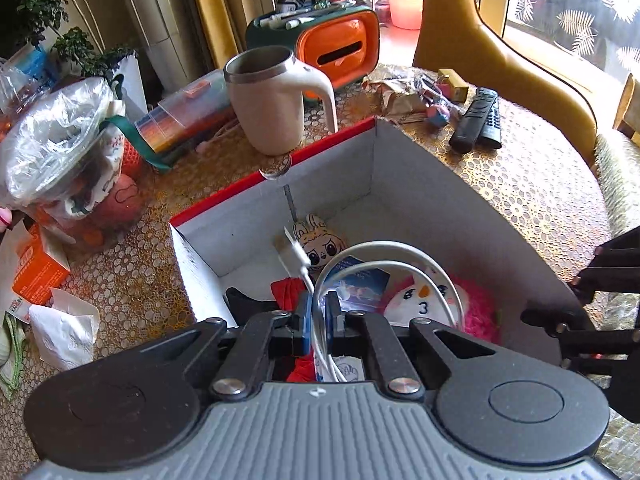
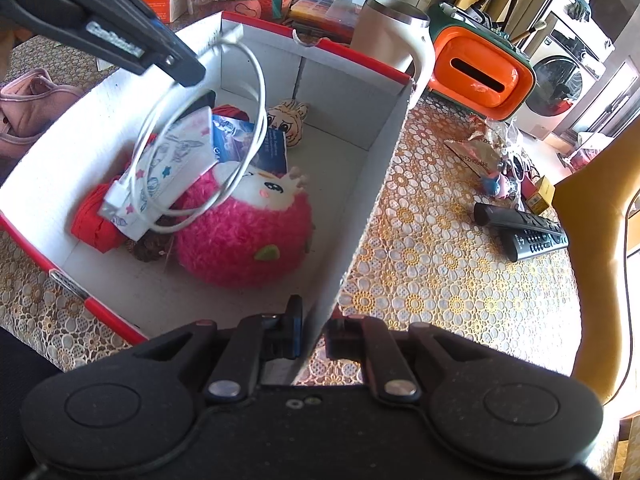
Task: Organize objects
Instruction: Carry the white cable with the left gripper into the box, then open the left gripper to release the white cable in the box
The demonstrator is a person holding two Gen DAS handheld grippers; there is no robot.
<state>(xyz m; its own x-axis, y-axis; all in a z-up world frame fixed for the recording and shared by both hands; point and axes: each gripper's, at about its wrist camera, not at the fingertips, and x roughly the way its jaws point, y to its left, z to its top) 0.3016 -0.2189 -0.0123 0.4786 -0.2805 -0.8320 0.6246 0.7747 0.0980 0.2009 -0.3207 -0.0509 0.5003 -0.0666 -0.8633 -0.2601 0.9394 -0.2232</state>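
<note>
My left gripper (image 1: 318, 314) is shut on a coiled white USB cable (image 1: 384, 264) and holds it above the open red-rimmed white box (image 1: 400, 168). The cable also shows in the right wrist view (image 2: 256, 120), hanging from the left gripper (image 2: 184, 74) over the box (image 2: 360, 184). Inside the box lie a pink plush toy (image 2: 244, 236), a patterned card (image 2: 172, 160), a red cloth (image 2: 90, 220), a blue booklet (image 2: 240, 140) and a small bunny doll (image 2: 286, 118). My right gripper (image 2: 314, 330) is shut on the box's right wall (image 2: 372, 200) at its near end.
On the lace-covered table (image 2: 440, 260) stand a beige mug (image 1: 272, 100), an orange-green tissue holder (image 1: 336, 44), two remotes (image 1: 478, 118), a crumpled wrapper and small toys (image 2: 492, 160), a pencil case (image 1: 188, 116), bagged items (image 1: 56, 152) and tissues (image 1: 64, 328). A yellow chair (image 1: 500, 60) is behind.
</note>
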